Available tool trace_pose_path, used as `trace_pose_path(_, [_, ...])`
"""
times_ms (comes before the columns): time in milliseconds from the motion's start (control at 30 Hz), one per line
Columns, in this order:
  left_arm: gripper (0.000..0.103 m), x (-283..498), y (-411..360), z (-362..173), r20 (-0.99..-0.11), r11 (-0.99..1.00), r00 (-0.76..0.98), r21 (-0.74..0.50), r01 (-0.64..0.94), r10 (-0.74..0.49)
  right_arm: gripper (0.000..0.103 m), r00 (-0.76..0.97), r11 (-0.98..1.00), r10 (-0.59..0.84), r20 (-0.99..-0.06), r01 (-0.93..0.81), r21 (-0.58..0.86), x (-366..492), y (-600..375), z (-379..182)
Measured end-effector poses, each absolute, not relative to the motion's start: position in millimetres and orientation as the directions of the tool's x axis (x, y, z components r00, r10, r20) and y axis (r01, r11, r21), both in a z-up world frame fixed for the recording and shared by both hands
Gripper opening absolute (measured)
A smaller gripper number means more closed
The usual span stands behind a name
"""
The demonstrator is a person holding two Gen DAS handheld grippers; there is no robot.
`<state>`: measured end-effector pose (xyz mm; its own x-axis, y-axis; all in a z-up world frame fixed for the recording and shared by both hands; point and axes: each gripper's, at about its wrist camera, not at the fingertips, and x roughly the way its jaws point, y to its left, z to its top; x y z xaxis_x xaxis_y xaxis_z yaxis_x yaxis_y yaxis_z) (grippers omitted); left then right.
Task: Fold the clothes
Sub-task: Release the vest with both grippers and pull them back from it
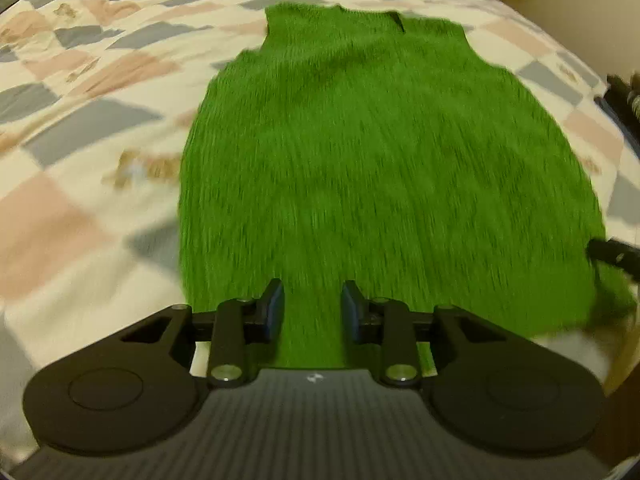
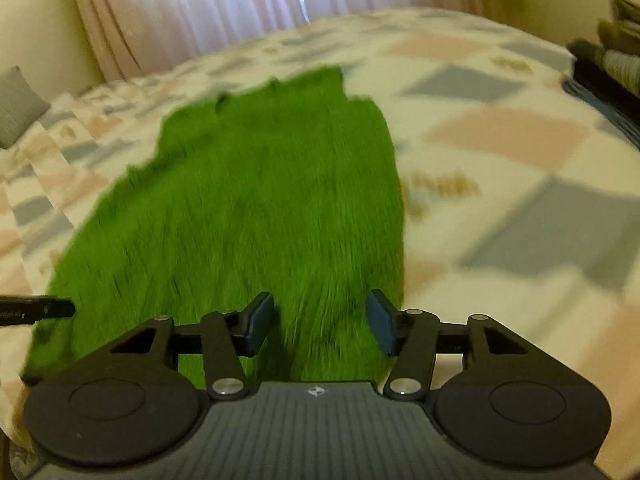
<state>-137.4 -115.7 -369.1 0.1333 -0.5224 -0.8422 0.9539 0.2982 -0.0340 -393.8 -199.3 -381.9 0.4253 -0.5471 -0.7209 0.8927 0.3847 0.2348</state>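
Green ribbed knit fills both of my views: a sleeveless top (image 1: 380, 152) lies spread flat on the patchwork bedspread (image 1: 80, 128), its hem at the near edge under my tools and its neckline with a small dark notch at the far end. I have my left gripper (image 1: 313, 308) over the near hem toward the garment's left side, jaws parted to a moderate gap with nothing between the pads; cloth only shows through the gap below them. My right gripper (image 2: 320, 322) sits over the near hem toward the right edge, jaws set somewhat wider, also gripping nothing. In the left view a dark fingertip of the right tool pokes in at the right margin, so the two tools stand side by side along the same hem. I judge that spacing suits taking the hem at two points so the knit would lift evenly rather than bunch in the middle. Both pictures are streaked with motion blur, so I cannot tell whether the pads touch the fabric or hover just above it. The top shows no crease across the body; whether it is already folded lengthwise into this narrow shape I cannot say. A curtain (image 2: 200, 4) hangs beyond the far side of the bed.
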Motion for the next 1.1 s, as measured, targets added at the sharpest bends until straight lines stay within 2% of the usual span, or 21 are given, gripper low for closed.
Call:
trace_pose_path(500, [0.029,-187,-22,-298,-0.778,0.316,0.196,-0.003,0.949,-0.597,0.057,0.541,0.445,-0.63,-0.558,0.839,0.311,-429,-84,-302])
trace_pose_path(600, [0.033,-196,-9,-286,-0.762,0.309,0.207,0.009,0.951,-0.614,0.058,0.54,0.448,-0.637,-0.55,0.84,0.306,-431,-72,-296])
trace_pose_path(1100, [0.039,-205,11,-279,-0.743,0.301,0.218,0.024,0.953,-0.632,0.063,0.506,0.443,-0.638,-0.581,0.858,0.261,-425,-49,-298])
